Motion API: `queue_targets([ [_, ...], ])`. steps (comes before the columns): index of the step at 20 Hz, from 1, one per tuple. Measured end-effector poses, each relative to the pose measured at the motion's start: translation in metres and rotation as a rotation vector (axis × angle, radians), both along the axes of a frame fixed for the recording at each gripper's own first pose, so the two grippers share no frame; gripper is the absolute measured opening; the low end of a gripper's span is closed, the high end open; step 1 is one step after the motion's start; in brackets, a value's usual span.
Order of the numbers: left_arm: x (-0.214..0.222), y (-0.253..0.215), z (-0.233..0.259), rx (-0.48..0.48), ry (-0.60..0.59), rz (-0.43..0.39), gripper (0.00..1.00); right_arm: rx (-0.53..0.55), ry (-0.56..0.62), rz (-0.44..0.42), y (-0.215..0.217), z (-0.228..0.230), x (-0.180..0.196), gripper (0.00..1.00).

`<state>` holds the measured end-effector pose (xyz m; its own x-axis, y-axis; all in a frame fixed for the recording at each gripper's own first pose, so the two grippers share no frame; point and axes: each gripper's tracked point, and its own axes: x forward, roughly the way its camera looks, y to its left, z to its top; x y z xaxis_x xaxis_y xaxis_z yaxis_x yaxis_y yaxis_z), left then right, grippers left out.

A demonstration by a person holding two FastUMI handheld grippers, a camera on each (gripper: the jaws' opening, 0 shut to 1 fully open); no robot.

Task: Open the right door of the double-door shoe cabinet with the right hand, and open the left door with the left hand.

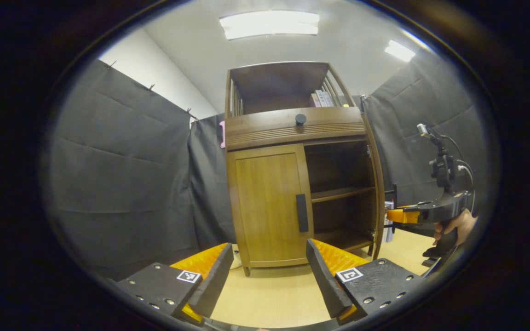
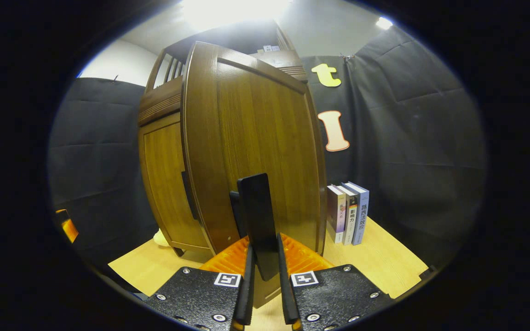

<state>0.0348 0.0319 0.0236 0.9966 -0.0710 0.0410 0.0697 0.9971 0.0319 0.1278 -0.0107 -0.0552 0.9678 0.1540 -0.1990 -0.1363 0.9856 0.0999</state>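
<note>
- Left gripper at bottom centre of the left gripper view, fingers spread wide, holding nothing, well short of the brown wooden double-door shoe cabinet.
- Closed left wooden door mid-frame, with black vertical bar handle at its right edge.
- Right compartment exposed, with wooden inner shelf visible.
- Right gripper at bottom centre of the right gripper view, pinching the black flat handle of the swung-out right wooden door.
- Three upright books on the pale wooden floor, right of the door.
</note>
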Motion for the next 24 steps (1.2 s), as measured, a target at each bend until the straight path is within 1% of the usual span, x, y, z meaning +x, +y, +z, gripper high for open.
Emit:
queue_targets([
  [1, 0.0, 0.0, 0.001, 0.005, -0.004, -0.006, 0.96, -0.003, -0.001, -0.009, -0.006, -0.001, 0.0, 0.27],
  [3, 0.002, -0.002, 0.001, 0.004, -0.011, -0.013, 0.96, -0.005, -0.002, -0.015, -0.016, 0.0, -0.003, 0.24],
  [8, 0.014, -0.01, 0.007, 0.006, -0.014, -0.044, 0.96, -0.04, -0.016, -0.068, -0.047, 0.0, -0.012, 0.24],
  [9, 0.015, -0.011, 0.007, 0.005, -0.014, -0.051, 0.96, -0.052, -0.017, -0.077, -0.053, -0.002, -0.012, 0.25],
  [11, 0.013, -0.011, 0.006, 0.002, -0.011, -0.059, 0.96, -0.059, -0.014, -0.094, -0.066, -0.002, -0.015, 0.23],
  [12, 0.013, -0.011, 0.005, 0.001, -0.009, -0.063, 0.96, -0.055, -0.01, -0.103, -0.073, -0.005, -0.016, 0.25],
  [13, 0.013, -0.012, 0.006, 0.0, -0.008, -0.066, 0.96, -0.052, -0.008, -0.119, -0.081, -0.005, -0.018, 0.19],
  [14, 0.013, -0.013, 0.006, -0.001, -0.006, -0.07, 0.96, -0.057, -0.011, -0.143, -0.091, -0.005, -0.02, 0.21],
  [15, 0.013, -0.013, 0.006, 0.0, -0.006, -0.074, 0.96, -0.06, -0.012, -0.162, -0.099, -0.005, -0.024, 0.12],
  [17, 0.015, -0.014, 0.007, 0.003, -0.006, -0.081, 0.96, -0.063, -0.013, -0.193, -0.114, -0.004, -0.03, 0.12],
  [18, 0.017, -0.015, 0.008, 0.004, -0.006, -0.083, 0.96, -0.066, -0.013, -0.207, -0.121, -0.004, -0.031, 0.2],
  [22, 0.023, -0.014, 0.008, -0.001, 0.001, -0.086, 0.96, -0.077, -0.024, -0.253, -0.138, 0.001, -0.039, 0.2],
  [24, 0.029, -0.015, 0.011, -0.014, 0.005, -0.086, 0.96, -0.098, -0.036, -0.288, -0.153, 0.006, -0.045, 0.2],
])
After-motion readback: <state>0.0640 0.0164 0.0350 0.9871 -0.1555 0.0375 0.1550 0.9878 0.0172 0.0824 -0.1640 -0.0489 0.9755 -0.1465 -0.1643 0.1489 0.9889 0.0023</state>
